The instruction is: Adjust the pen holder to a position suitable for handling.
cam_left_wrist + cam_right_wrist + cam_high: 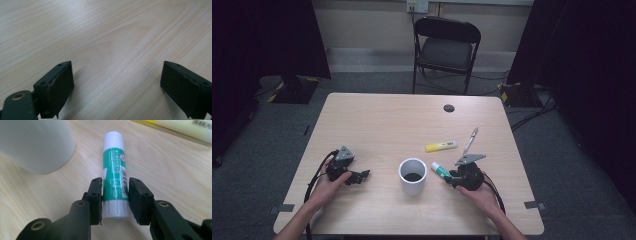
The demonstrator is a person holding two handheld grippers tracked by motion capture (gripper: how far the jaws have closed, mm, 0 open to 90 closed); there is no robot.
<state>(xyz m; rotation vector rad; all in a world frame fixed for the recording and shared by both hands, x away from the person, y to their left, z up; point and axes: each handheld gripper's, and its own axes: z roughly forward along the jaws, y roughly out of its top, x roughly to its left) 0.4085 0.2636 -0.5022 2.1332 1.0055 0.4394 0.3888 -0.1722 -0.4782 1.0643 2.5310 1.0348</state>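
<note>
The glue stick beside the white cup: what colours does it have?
Green label, white cap and base; clearest in the right gripper view.

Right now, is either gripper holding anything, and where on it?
The right gripper has its fingers on the glue stick, near its lower end. The left gripper is open over bare table.

Black two-jaw tongs (115,202), brass-ringed screw holes, grey triangular plates, black cables

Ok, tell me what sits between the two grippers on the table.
The white cup stands between the left gripper and the right gripper, which straddles the glue stick, in the high view.
</note>
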